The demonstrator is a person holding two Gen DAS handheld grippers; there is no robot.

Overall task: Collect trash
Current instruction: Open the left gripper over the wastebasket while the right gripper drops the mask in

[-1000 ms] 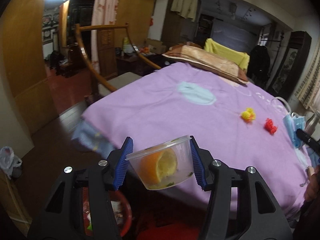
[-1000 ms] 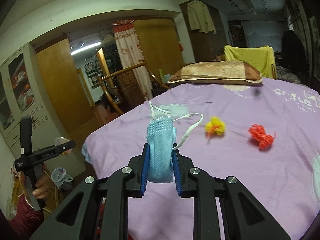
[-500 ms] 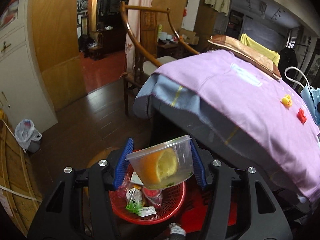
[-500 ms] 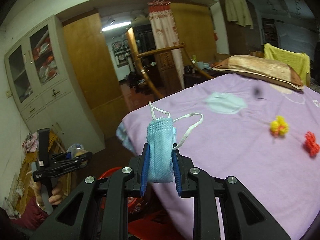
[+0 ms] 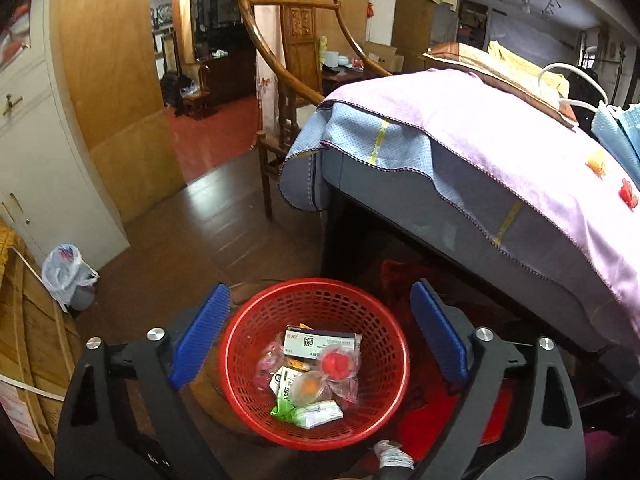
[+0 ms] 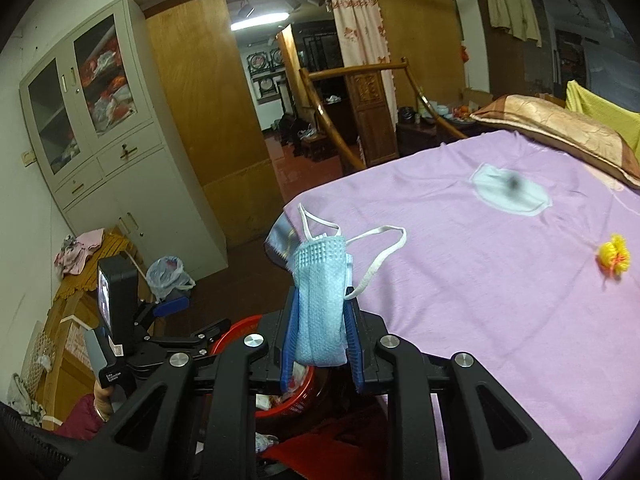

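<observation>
My left gripper point(image 5: 320, 336) is open and empty above a red mesh basket point(image 5: 384, 364) on the floor by the bed. The clear cup with the orange piece point(image 5: 310, 388) lies in the basket among packets and wrappers. My right gripper point(image 6: 322, 344) is shut on a folded blue face mask point(image 6: 320, 296), held over the bed's corner, with the basket point(image 6: 228, 340) partly hidden below it. The mask also shows at the right edge of the left wrist view point(image 5: 618, 132). A yellow scrap point(image 6: 614, 258) and a red scrap point(image 5: 628, 196) lie on the purple sheet.
The bed with the purple sheet point(image 6: 500, 280) fills the right side. A wooden chair point(image 5: 288, 80) stands at its far corner. A white cabinet point(image 6: 112, 152), a plastic bag point(image 5: 66, 272) and a wooden bench point(image 5: 24, 320) are to the left. Dark wood floor lies between.
My left gripper opened and let go of the cup with the orange, which now lies in the red basket. My right gripper moved left toward the basket, still holding the mask.
</observation>
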